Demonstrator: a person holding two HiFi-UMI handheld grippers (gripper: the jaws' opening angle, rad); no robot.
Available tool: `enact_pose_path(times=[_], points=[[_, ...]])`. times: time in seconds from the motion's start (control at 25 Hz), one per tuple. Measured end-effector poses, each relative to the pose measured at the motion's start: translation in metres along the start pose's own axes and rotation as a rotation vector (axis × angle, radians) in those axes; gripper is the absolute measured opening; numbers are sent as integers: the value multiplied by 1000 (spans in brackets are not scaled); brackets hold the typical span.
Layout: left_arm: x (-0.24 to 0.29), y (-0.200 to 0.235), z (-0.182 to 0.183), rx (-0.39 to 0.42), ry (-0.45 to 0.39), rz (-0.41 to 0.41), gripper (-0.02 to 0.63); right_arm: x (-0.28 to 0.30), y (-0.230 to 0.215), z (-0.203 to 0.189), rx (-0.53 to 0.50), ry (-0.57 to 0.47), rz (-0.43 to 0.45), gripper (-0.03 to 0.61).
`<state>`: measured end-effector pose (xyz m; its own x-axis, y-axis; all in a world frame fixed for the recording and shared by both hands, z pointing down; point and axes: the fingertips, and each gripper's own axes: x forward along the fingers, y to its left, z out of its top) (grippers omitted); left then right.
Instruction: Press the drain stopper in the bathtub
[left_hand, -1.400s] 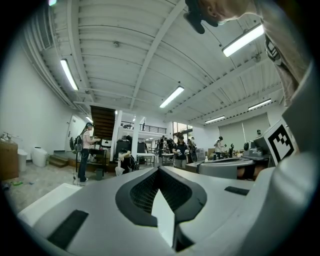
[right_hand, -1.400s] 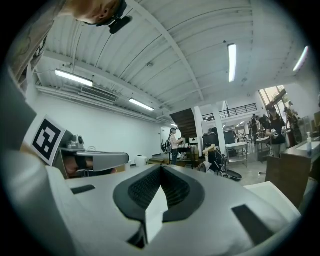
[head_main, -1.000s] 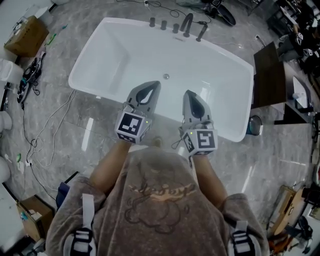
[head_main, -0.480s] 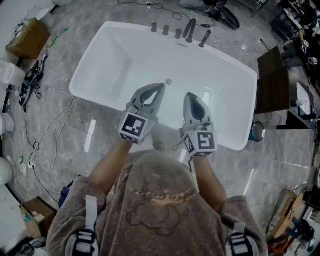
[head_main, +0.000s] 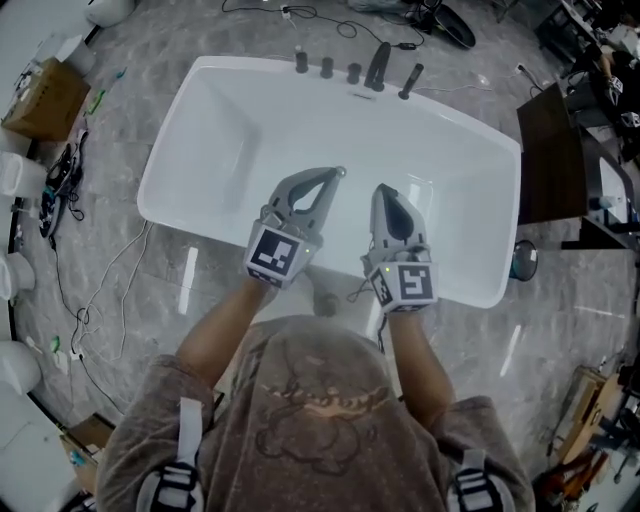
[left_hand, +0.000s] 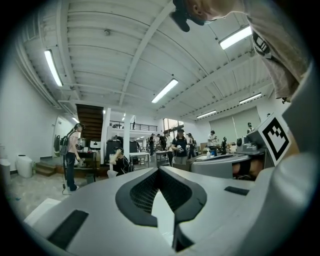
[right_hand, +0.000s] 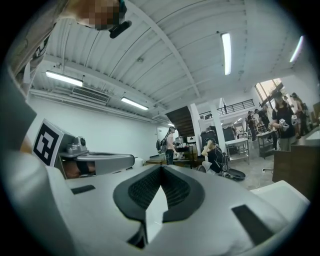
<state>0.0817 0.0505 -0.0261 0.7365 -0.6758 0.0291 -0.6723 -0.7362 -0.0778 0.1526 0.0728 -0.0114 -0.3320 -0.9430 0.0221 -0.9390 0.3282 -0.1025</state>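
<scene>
A white bathtub (head_main: 230, 120) lies below me in the head view. Its small round drain stopper (head_main: 342, 172) shows on the tub floor, right at the tip of my left gripper (head_main: 335, 174). That gripper is shut, held over the tub's near side, and how high it is above the stopper I cannot tell. My right gripper (head_main: 386, 191) is shut too, beside it and slightly nearer to me. Both gripper views look out level into the hall, with the left gripper (left_hand: 160, 170) and right gripper (right_hand: 161, 168) holding nothing and no tub in sight.
Dark tap fittings (head_main: 378, 65) stand on the tub's far rim. A dark cabinet (head_main: 545, 150) stands at the right with a small round bin (head_main: 522, 260) by the tub's corner. Cables (head_main: 80, 300) and a cardboard box (head_main: 40, 95) lie on the floor at left. People stand in the hall.
Both grippers have moved forward over the tub. The left gripper's tip, which was short of the drain stopper, now lines up with it.
</scene>
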Motion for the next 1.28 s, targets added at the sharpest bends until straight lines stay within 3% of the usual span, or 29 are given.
enact_pose_path(times=[0.44, 1.28], points=[[43, 35, -32, -27, 15, -48, 2, 58, -21, -30, -1, 2, -13, 0], [85, 97, -129, -46, 26, -47, 2, 135, -38, -120, 1, 22, 22, 0]])
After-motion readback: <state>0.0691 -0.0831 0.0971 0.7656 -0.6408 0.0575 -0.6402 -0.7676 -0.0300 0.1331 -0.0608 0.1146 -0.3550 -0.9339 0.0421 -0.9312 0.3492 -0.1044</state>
